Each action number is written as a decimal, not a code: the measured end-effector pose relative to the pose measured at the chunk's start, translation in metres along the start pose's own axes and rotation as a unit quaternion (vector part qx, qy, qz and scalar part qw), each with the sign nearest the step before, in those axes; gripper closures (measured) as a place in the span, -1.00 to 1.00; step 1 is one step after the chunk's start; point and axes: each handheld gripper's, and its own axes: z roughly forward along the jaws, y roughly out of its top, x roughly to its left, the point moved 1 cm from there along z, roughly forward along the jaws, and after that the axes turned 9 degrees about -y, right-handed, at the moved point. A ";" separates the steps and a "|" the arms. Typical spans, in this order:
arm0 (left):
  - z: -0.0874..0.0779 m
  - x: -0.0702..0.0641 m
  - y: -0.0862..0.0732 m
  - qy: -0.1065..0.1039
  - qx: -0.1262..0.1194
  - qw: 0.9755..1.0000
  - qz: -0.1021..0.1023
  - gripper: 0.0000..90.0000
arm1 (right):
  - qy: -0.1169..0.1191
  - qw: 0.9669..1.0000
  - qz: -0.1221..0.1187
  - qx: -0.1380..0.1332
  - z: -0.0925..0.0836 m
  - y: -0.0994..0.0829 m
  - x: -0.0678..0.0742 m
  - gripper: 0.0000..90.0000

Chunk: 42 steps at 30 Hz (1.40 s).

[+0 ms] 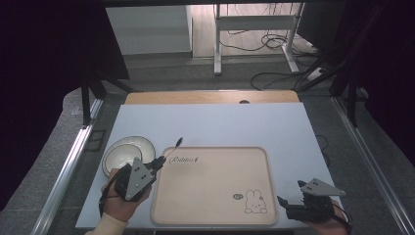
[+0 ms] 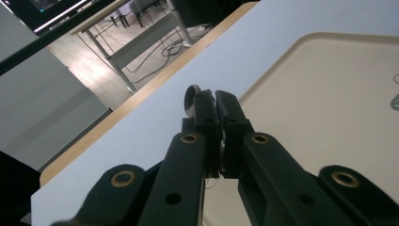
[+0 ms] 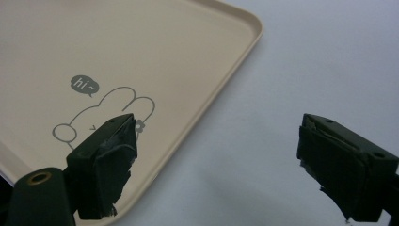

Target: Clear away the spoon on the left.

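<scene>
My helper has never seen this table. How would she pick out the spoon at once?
Find the beige tray mid-table, then the white bowl left of it. The spoon sticks out of the left tongs between them: the one thin metal thing, held off the table.

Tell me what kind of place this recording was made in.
Probably a lab or office set up for recording, not a home. A white table stands between dark curtains, loose cables trail over the floor behind it, and a height-adjustable desk frame stands farther back.
</scene>
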 end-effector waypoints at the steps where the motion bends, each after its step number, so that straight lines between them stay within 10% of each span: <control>1: 0.002 0.000 0.001 -0.001 0.000 1.000 0.001 1.00 | 0.000 1.000 0.000 0.000 0.000 0.000 0.000 -0.72; 42: 0.068 -0.011 0.000 -0.031 0.051 0.998 0.022 0.99 | 0.002 1.000 0.002 0.001 0.000 -0.001 -0.001 -0.72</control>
